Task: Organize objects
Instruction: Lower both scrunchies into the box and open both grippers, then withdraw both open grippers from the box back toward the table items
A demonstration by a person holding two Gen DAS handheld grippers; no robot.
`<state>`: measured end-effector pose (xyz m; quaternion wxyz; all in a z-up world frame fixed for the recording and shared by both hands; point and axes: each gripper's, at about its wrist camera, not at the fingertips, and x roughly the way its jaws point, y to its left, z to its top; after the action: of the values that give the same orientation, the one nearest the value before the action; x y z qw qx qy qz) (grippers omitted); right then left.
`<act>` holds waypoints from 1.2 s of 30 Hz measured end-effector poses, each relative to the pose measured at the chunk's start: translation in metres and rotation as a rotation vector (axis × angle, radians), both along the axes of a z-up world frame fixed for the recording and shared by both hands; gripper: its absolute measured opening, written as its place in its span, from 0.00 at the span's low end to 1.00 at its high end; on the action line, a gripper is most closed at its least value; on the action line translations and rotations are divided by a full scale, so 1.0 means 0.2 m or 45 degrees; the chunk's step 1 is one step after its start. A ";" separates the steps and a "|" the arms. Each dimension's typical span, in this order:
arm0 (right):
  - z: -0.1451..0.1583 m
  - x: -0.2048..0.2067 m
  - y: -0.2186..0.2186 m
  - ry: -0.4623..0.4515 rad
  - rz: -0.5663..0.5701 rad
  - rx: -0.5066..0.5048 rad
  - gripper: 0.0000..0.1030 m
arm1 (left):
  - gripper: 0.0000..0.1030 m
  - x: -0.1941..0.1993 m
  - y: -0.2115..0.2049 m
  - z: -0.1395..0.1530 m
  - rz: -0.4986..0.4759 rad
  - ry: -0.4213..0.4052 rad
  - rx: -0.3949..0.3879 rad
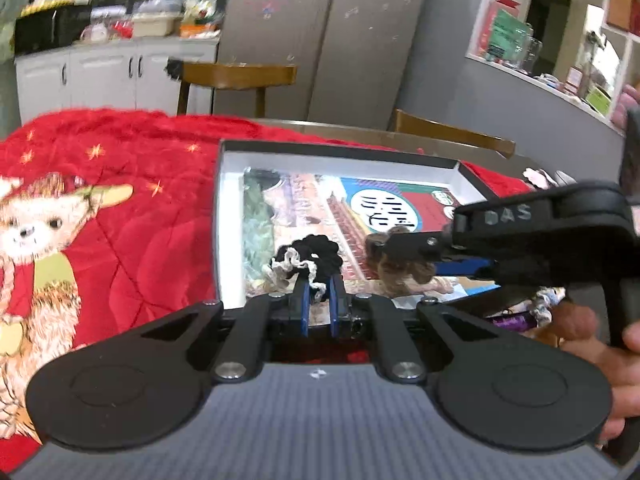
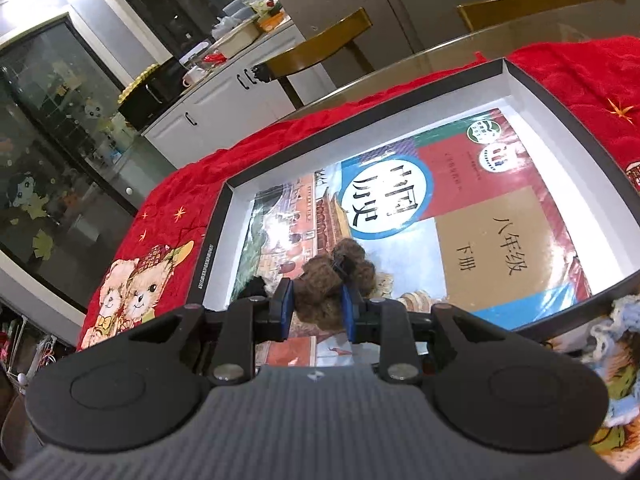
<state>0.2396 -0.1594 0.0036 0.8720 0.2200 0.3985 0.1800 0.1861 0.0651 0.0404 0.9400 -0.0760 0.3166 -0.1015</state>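
Your left tongs (image 1: 319, 300) are pinched nearly shut on a black-and-cream scrunchie (image 1: 306, 262), held over the near edge of the open box (image 1: 228, 216). Your right tongs (image 2: 316, 306) are clamped on a brown fuzzy scrunchie (image 2: 338, 270), just above the textbook (image 2: 460, 216) lying in that box. The box sits on a red blanket (image 1: 132, 208) covering the bench.

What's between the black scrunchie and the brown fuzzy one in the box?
Only a bare strip of the textbook cover, as the left wrist view shows. The black scrunchie and the brown scrunchie hang apart, each pinched in a gripper.
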 end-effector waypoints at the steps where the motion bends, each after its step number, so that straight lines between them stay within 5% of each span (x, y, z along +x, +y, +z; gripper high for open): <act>1: 0.00 0.00 0.00 -0.001 0.005 0.007 0.28 | 0.12 0.01 0.01 -0.01 0.005 0.012 -0.019; 10: -0.01 -0.02 0.02 -0.060 0.036 -0.004 0.35 | 0.13 0.05 0.06 0.00 0.020 0.023 -0.032; 11: 0.00 -0.02 0.02 -0.064 0.035 -0.001 0.37 | 0.16 0.05 0.05 0.00 0.016 0.039 -0.030; 12: 0.00 -0.02 0.02 -0.068 0.034 -0.003 0.50 | 0.19 0.06 0.06 0.01 0.015 0.053 -0.032; 17: 0.05 -0.05 0.00 -0.115 0.003 -0.009 0.65 | 0.58 0.04 0.07 0.04 0.020 0.030 -0.045; 24: 0.17 -0.10 -0.03 -0.196 -0.001 0.025 0.74 | 0.65 -0.03 0.07 0.17 0.035 -0.077 -0.008; 36: 0.49 -0.42 -0.03 -0.538 -0.002 -0.006 0.92 | 0.67 -0.38 0.05 0.52 0.008 -0.362 0.038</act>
<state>0.1563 -0.1654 0.1022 0.9369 0.1755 0.2070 0.2204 0.1108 0.0755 0.1450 0.9768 -0.0478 0.1815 -0.1035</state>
